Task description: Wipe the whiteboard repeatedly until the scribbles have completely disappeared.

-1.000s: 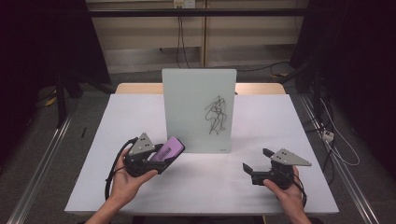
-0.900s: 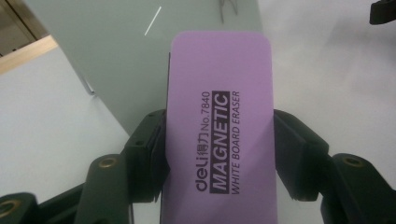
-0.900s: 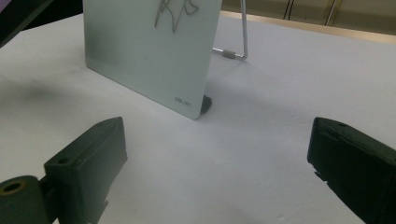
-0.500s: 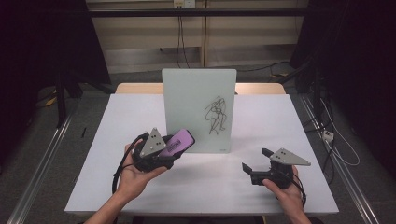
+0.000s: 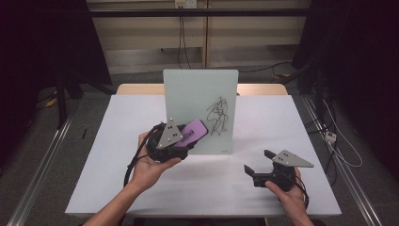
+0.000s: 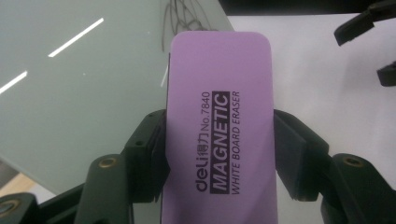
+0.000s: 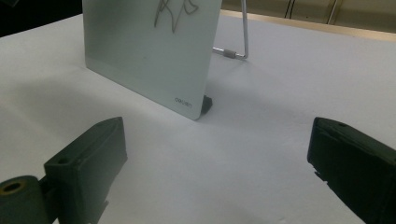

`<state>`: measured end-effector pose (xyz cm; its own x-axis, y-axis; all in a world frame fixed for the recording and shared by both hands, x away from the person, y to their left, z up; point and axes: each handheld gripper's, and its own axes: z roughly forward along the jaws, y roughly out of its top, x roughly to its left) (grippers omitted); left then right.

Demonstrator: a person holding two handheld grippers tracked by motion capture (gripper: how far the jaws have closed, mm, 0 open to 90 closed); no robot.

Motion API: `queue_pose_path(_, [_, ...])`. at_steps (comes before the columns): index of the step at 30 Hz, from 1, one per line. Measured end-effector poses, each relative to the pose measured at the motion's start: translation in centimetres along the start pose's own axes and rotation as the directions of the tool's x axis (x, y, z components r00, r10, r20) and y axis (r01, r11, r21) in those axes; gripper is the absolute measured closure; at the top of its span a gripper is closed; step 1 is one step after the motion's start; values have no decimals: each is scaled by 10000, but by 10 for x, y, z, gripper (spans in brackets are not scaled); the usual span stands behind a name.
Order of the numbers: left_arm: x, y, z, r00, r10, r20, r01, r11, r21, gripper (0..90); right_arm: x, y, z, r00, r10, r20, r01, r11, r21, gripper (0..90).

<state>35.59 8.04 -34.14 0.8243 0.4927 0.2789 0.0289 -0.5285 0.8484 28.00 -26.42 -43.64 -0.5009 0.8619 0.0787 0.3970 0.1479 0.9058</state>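
My left gripper [image 5: 190, 136] is clamped on a purple whiteboard eraser [image 5: 191, 132], lifted off the white table [image 5: 117, 141] just in front of the upright glass board [image 5: 188, 94], left of its black scribble [image 5: 219, 115]. My right gripper [image 5: 258, 162] rests near the table's right front edge, jaws spread wide with nothing between them, well apart from the board.

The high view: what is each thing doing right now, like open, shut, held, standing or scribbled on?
Purple rectangular magnetic whiteboard eraser: held off the table, close in front of the board.
Pale green glass drawing board: standing upright on its wire stand, black scribble on it, unwiped.
Left gripper: shut on the eraser.
Right gripper: open, holding nothing, low by the white table.
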Motion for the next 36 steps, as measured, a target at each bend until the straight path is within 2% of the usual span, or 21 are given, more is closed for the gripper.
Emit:
queue_pose_path(5, [5,11,5,9998,116,-170,-119,9998,-144,411,-1,0,0,10000,-14,0,14,10000,6,46])
queue_pose_path(8, [6,18,9,9970,293,-710,-295,9996,-20,411,-1,0,0,10000,-16,-10,16,10000,-4,46])
queue_pose_path(10, [8,22,11,9958,316,-859,-321,9995,-40,411,0,0,-1,10000,-33,25,33,10000,-4,46])
queue_pose_path(14, [9,34,16,9904,618,-1235,-648,9977,-203,411,0,0,0,10000,-7,11,7,10000,-5,46])
queue_pose_path(15, [9,37,16,9893,710,-1276,-736,9972,-163,411,0,0,0,10000,8,-4,-8,10000,-8,46])
queue_pose_path(17, [10,42,19,9910,658,-1168,-700,9970,-328,411,0,0,0,10000,-27,-16,27,10000,-7,46])
queue_pose_path(19, [10,47,22,9893,792,-1229,-848,9956,-410,411,0,0,-1,10000,-24,-26,24,10000,-4,46])
queue_pose_path(26, [18,56,37,9900,717,-1215,-796,9949,-614,411,0,0,-1,10000,6,-6,-6,10000,-49,46])
queue_pose_path(31, [21,63,45,9860,851,-1437,-955,9932,-667,411,-1,0,-1,10000,2,2,-2,10000,-50,46])
queue_pose_path(34, [21,64,50,9815,1126,-1551,-1233,9905,-616,411,0,0,-1,10000,21,-26,-21,10000,-60,46])
queue_pose_path(36, [22,65,54,9813,1132,-1560,-1238,9905,-598,411,-1,0,-1,10000,20,-14,-21,10000,-53,46])
